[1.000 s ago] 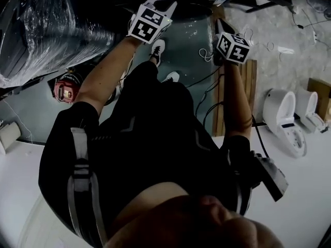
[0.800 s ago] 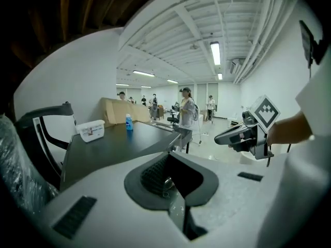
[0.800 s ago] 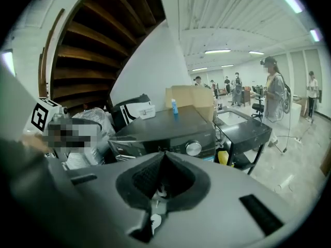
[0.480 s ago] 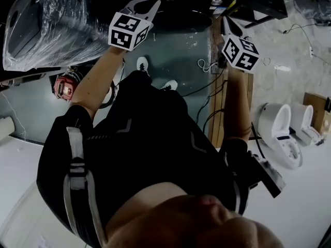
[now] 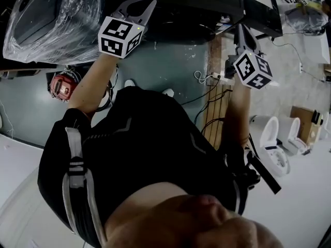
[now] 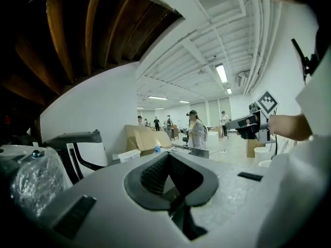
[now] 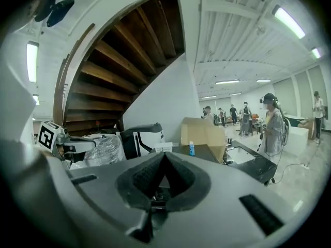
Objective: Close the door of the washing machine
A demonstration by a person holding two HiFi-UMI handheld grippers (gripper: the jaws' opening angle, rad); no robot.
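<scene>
The door of the washing machine cannot be picked out in any view, so its place cannot be told. Ahead of both tools, the head view shows only a dark worktop, cut off by the top edge and too dim to read.

The left tool is clenched on nothing, its pads meeting at the tip. The right tool is likewise clenched and empty. Each carries one marker cube, two in all, and their black-and-white squares are the only print that can be made out.

At upper left lies one plastic-wrapped bulk, partly out of frame, its contents hidden by the glare. Two white shoe tips show past the person's black top.

At right stand two white toilets.

The right gripper view shows one cardboard box and one blue bottle, its label too small to read. The people far behind are too small to count.
</scene>
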